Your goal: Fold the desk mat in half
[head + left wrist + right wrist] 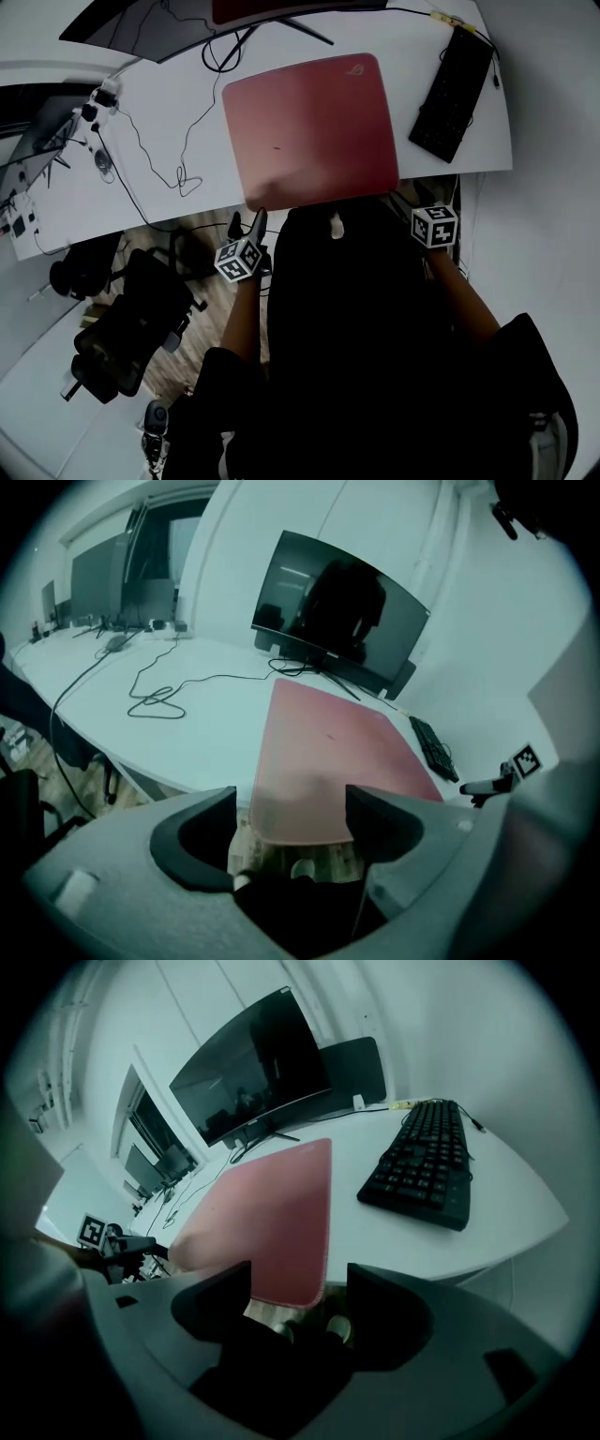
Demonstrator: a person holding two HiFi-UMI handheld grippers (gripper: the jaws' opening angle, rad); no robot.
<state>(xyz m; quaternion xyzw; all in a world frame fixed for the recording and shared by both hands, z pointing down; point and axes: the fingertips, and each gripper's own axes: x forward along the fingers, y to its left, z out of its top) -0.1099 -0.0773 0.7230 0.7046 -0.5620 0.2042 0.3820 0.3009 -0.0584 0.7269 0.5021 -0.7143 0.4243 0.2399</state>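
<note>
The red desk mat [311, 129] lies flat and unfolded on the white desk [169, 112], its near edge hanging slightly over the desk's front edge. My left gripper [247, 225] is open at the mat's near left corner. In the left gripper view that corner [298, 803] sits between the spread jaws of the left gripper [291, 819]. My right gripper [412, 206] is open at the near right corner. In the right gripper view the mat's corner [286, 1269] lies between the wide jaws of the right gripper [298, 1299]. Neither gripper is closed on the mat.
A black keyboard [452, 92] lies to the right of the mat, near the desk's right edge. A curved monitor [342, 611] stands behind the mat on its stand. Loose black cables [159, 159] trail across the desk's left part. An office chair [122, 319] stands on the floor at left.
</note>
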